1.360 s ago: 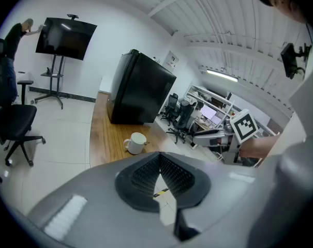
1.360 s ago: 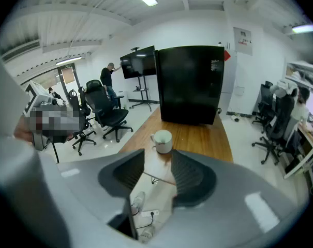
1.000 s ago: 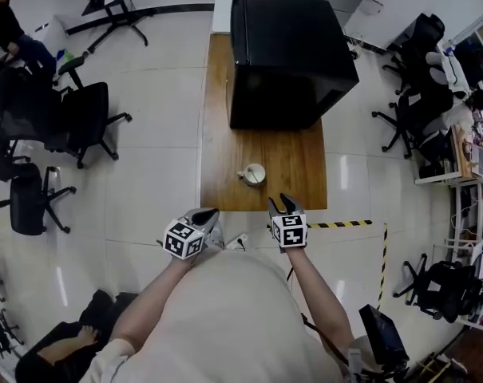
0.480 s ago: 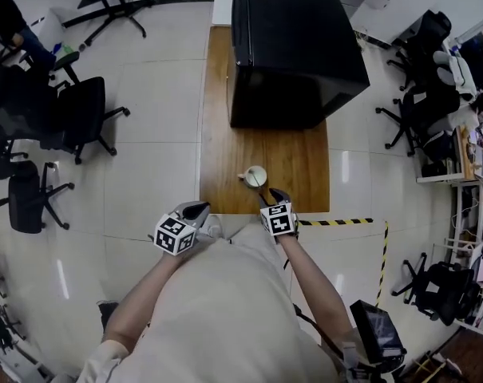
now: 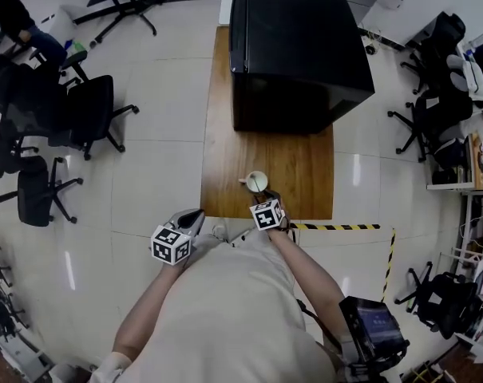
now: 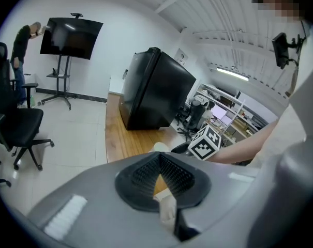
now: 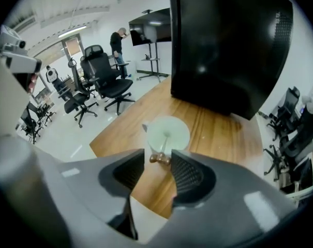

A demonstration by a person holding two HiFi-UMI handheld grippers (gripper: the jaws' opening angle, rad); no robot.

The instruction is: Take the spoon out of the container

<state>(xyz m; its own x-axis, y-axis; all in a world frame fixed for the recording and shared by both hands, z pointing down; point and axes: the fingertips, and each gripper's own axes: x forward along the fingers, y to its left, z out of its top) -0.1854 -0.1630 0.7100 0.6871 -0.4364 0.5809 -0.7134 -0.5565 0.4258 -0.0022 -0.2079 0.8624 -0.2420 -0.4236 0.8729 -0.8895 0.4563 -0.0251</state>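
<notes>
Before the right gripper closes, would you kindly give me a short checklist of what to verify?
1. Right gripper jaws apart: ok.
2. Brown handle end of the spoon between those jaws: ok.
3. Pads pressing on the handle: not ok, no grip yet.
4. Container upright on the table: ok.
5. Left gripper shut, empty, away from the container: ok.
6. Spoon's bowl free inside the container: cannot tell.

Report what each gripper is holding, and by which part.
Nothing is held yet. The right gripper stands open, and the brown handle end of the spoon lies between its jaw tips, ungripped. The left gripper is shut and empty.
</notes>
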